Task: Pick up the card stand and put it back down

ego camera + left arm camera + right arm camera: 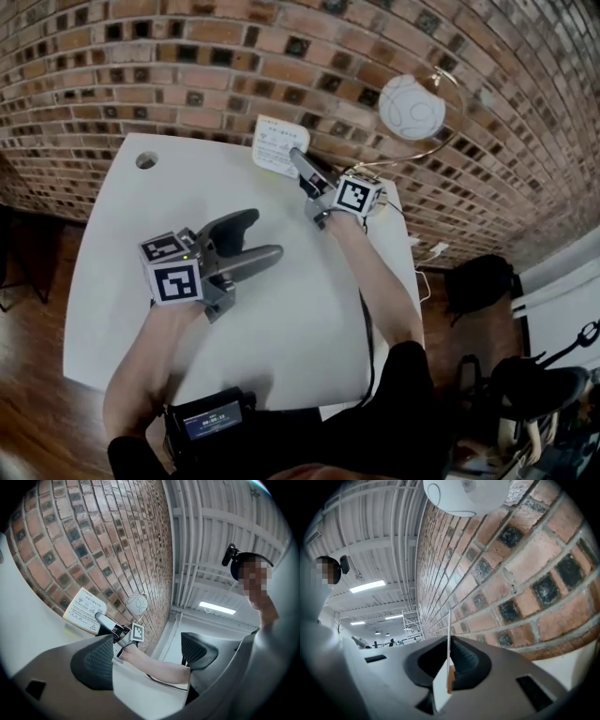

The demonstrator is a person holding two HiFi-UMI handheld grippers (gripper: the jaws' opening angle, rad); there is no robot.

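**Head view.** The card stand (275, 145) is at the far edge of the white surface (281, 319), close to the brick wall (187, 66). The right gripper (298, 157) pinches it along its right-hand side. It is a thin, flat, pale printed sheet with rounded corners. I judge it light and fairly stiff, probably smooth enough to slip or twist if held by a corner alone. Whether its foot touches the surface cannot be told here. The left gripper (262, 236) is nearer the person, over the middle of the surface. Its dark fingers are spread wide with nothing between them. A round white lamp globe (411, 106) hangs from a thin curved metal arm beside the wall.

**Left gripper view.** The ribbed, rubbery-looking fingers (96, 660) stand well apart and empty. Beyond them the card stand (84, 610) shows its printed face, leaning back a little and low by the surface. The right gripper (101, 618) is clamped on its edge. The lamp globe (137, 604) is just behind it.

**Right gripper view.** The right gripper (450, 660) has its fingers closed on the card stand (440, 686). The sheet is seen edge-on as a thin white blade, with a small brown piece low beside it, perhaps part of the base. Pressing the ribbed pads on the two flat faces looks the sound hold. A narrow base would likely tip, so a gentle, upright set-down seems called for. The bricks are rough, with dark square recesses.
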